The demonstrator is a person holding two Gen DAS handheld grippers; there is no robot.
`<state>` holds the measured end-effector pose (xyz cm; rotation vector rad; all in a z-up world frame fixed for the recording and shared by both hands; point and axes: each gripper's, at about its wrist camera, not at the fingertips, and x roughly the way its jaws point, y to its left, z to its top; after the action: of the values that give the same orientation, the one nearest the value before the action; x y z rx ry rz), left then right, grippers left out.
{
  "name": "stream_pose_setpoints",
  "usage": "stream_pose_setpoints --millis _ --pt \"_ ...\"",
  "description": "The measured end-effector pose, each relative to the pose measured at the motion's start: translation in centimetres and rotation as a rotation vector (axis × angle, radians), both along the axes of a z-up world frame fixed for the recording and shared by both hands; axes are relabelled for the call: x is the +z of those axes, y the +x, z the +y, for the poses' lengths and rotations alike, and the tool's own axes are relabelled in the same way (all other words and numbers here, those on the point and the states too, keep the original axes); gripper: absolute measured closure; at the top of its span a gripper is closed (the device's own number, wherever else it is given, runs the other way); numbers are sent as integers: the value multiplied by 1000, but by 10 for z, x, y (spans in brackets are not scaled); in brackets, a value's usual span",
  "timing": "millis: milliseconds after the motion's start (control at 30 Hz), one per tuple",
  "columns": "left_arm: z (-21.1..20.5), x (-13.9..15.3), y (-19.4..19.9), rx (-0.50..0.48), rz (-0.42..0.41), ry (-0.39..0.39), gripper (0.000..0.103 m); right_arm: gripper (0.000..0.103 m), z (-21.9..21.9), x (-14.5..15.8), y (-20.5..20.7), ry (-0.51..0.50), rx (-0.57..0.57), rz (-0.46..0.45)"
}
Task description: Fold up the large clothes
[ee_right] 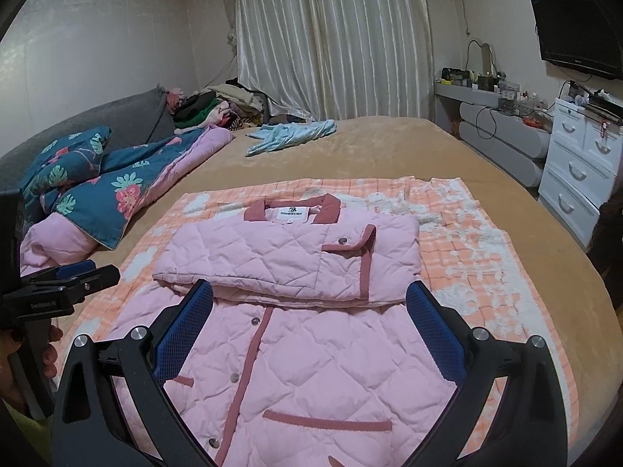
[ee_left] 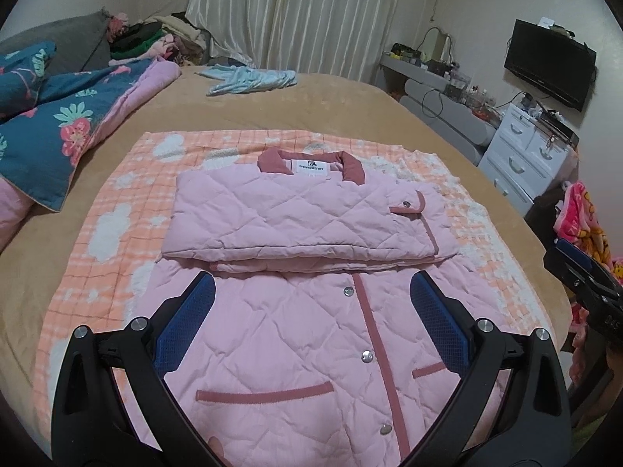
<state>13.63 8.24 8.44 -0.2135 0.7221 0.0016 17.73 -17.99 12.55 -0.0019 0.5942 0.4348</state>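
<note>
Both claws, left [ee_left: 312, 292] and right [ee_right: 309, 299], hover spread above the pink quilted jacket [ee_left: 296, 342].

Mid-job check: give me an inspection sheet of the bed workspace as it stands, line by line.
Surface: tan bed cover with an orange checked blanket spread on it.
Job's things: pink quilted jacket lying buttoned on the blanket, its sleeves folded across the chest below the collar.
Clutter: light blue garment, floral quilt, clothes pile at the far side.
Grippers: left gripper open above the jacket, holding nothing; right gripper open, holding nothing.
Cables: a wire loops down the grey vanity.
Surroundings: curtains, wall television, white drawers.
</note>
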Motion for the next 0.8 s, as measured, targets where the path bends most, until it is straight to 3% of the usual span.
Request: stream_pose_setpoints --millis 333,800 --pt "5 -5 -33 12 -19 22 9 4 -14 -7 -22 -16 -15 -3" --pt "39 -45 -66 92 36 20 9 4 -43 -44 -45 -71 -44 55"
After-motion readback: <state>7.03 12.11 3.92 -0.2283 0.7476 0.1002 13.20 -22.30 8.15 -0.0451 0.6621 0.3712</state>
